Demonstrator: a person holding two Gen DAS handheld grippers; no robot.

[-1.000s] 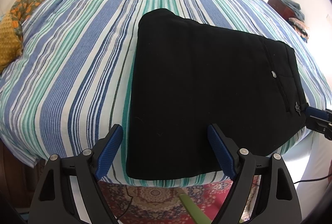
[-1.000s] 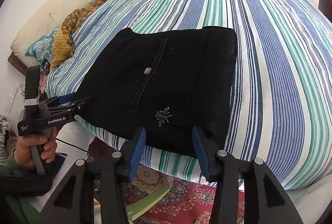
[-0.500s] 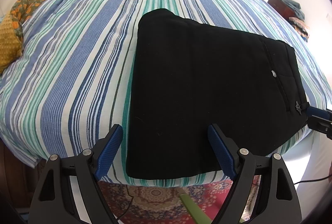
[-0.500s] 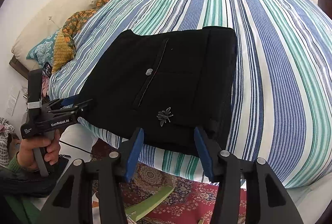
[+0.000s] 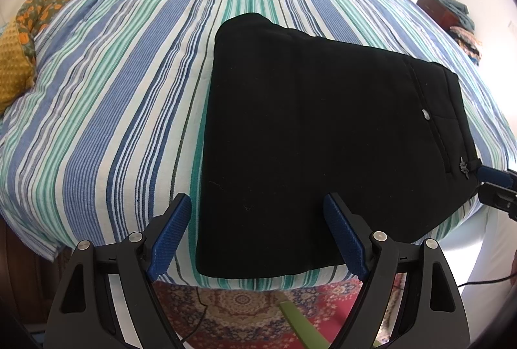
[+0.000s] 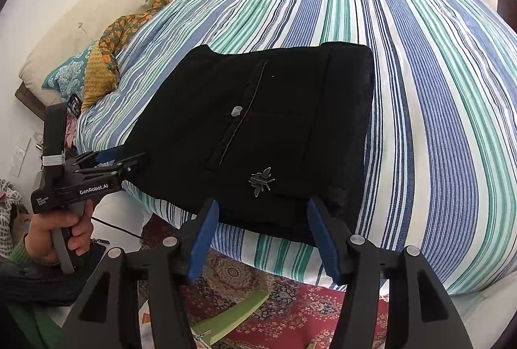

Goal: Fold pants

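Pants [image 5: 310, 148] lie folded on striped bed [image 5: 129, 74]; no containers.

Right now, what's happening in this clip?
A person is folding black pants on a striped bed, with a handheld gripper in each hand. The pants lie flat as a compact folded rectangle near the bed's edge. The left gripper hovers open at one end of the near edge, the right gripper open at the waistband end, near the silver insect emblem. Neither is gripping fabric, so the fold looks finished or close to it.
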